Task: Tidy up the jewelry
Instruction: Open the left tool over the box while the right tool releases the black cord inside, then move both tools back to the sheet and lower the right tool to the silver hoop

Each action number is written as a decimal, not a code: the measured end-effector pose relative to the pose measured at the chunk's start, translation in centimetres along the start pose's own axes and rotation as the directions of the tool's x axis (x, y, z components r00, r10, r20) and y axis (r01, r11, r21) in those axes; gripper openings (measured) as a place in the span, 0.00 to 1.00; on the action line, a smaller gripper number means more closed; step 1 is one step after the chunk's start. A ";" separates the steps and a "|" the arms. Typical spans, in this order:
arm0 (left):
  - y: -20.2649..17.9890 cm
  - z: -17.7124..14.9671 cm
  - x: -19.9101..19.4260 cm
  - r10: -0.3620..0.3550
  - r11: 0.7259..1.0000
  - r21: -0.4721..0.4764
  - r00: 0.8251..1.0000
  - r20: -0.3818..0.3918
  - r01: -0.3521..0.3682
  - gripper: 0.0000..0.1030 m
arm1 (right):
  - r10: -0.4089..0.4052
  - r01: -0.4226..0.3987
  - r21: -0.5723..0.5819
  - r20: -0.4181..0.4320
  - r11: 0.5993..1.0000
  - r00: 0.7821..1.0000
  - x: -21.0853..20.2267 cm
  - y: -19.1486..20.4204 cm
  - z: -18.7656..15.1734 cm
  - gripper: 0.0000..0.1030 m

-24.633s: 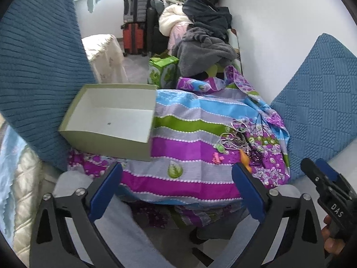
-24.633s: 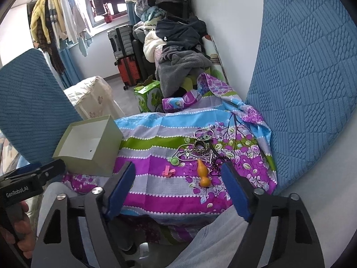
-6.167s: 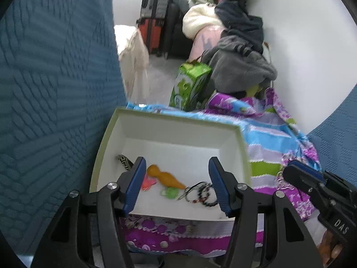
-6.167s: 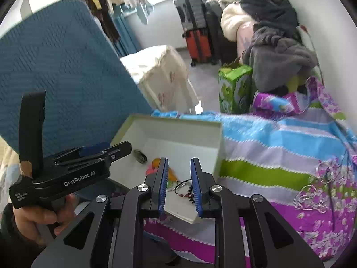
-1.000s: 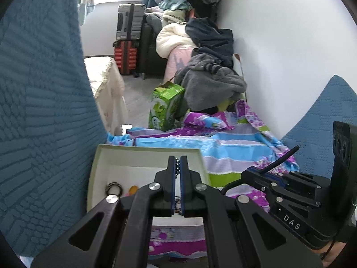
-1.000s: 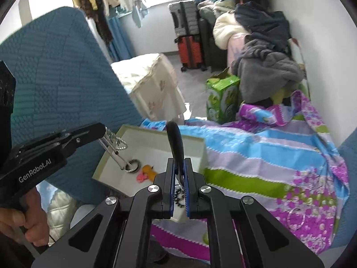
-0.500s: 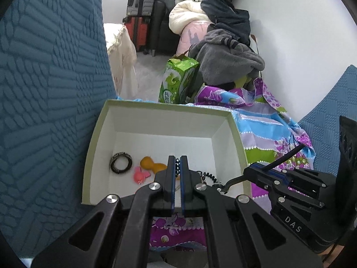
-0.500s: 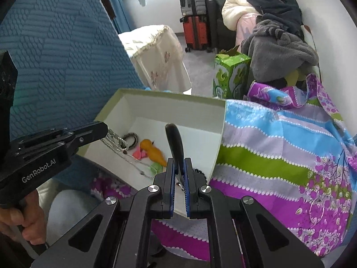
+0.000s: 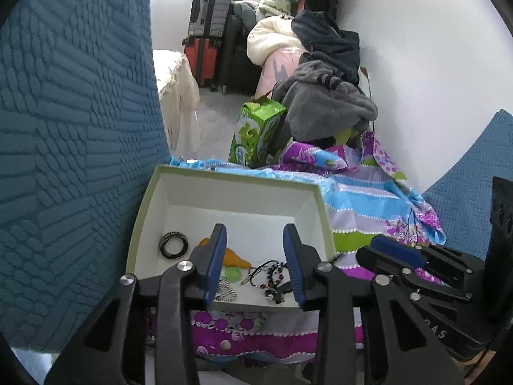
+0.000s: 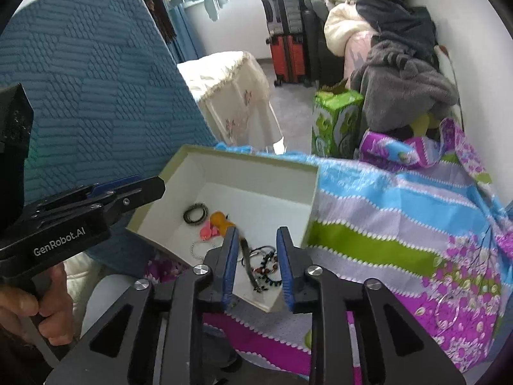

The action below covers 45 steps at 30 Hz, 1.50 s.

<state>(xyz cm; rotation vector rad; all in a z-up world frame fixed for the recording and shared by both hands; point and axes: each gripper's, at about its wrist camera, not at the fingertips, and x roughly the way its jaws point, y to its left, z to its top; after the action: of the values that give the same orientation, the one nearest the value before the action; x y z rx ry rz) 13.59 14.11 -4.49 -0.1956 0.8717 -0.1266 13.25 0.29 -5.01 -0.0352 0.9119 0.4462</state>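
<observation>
Both the left gripper (image 9: 255, 260) and right gripper (image 10: 258, 264) hover with jaws released, empty, over the box (image 9: 234, 178) holding a beaded bracelet (image 9: 272, 277), black ring (image 9: 174, 244)

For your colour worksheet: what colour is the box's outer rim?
Pale green on the box, white inside; clearest in the right wrist view.
</observation>
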 end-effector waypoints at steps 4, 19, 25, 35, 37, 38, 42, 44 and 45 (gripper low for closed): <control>-2.2 0.6 -1.6 -0.018 1.000 0.025 0.999 0.031 0.018 0.36 | -0.022 0.022 0.005 0.048 1.000 0.999 -2.7 -1.3 0.5 0.22; -11.8 -0.9 0.0 -0.139 0.984 0.117 0.990 -0.001 0.138 0.36 | -0.225 0.207 0.155 0.115 0.966 0.967 -9.6 -12.3 -3.8 0.22; -15.0 -2.3 2.1 -0.152 0.973 0.166 0.987 -0.054 0.159 0.36 | -0.262 0.236 0.226 0.094 0.945 0.960 -9.8 -16.2 -6.7 0.22; -18.2 -4.4 5.9 -0.169 0.961 0.198 0.977 -0.127 0.192 0.36 | -0.284 0.267 0.299 0.015 0.916 0.959 -7.5 -20.8 -11.0 0.22; -18.7 -4.7 6.8 -0.171 0.960 0.200 0.975 -0.144 0.198 0.36 | -0.283 0.270 0.314 -0.007 0.910 0.959 -6.7 -21.7 -11.7 0.22; -18.8 -4.8 7.2 -0.173 0.959 0.200 0.973 -0.153 0.202 0.36 | -0.283 0.273 0.320 -0.016 0.907 0.959 -6.3 -22.1 -12.0 0.22; -19.5 -5.4 9.0 -0.167 0.956 0.210 0.969 -0.180 0.204 0.36 | -0.279 0.281 0.337 -0.057 0.899 0.959 -4.5 -23.6 -13.1 0.22; -19.9 -5.8 10.0 -0.162 0.956 0.210 0.967 -0.196 0.203 0.36 | -0.264 0.277 0.344 -0.086 0.897 0.961 -3.3 -24.3 -13.6 0.22; -20.0 -6.0 10.6 -0.161 0.957 0.208 0.965 -0.207 0.204 0.36 | -0.260 0.279 0.343 -0.101 0.897 0.960 -2.8 -24.7 -13.8 0.22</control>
<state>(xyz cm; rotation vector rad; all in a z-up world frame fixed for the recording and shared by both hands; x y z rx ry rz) 15.10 -8.14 -11.71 -0.0493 1.0183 -0.4222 10.93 -26.13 -15.33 0.1567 1.0114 0.0165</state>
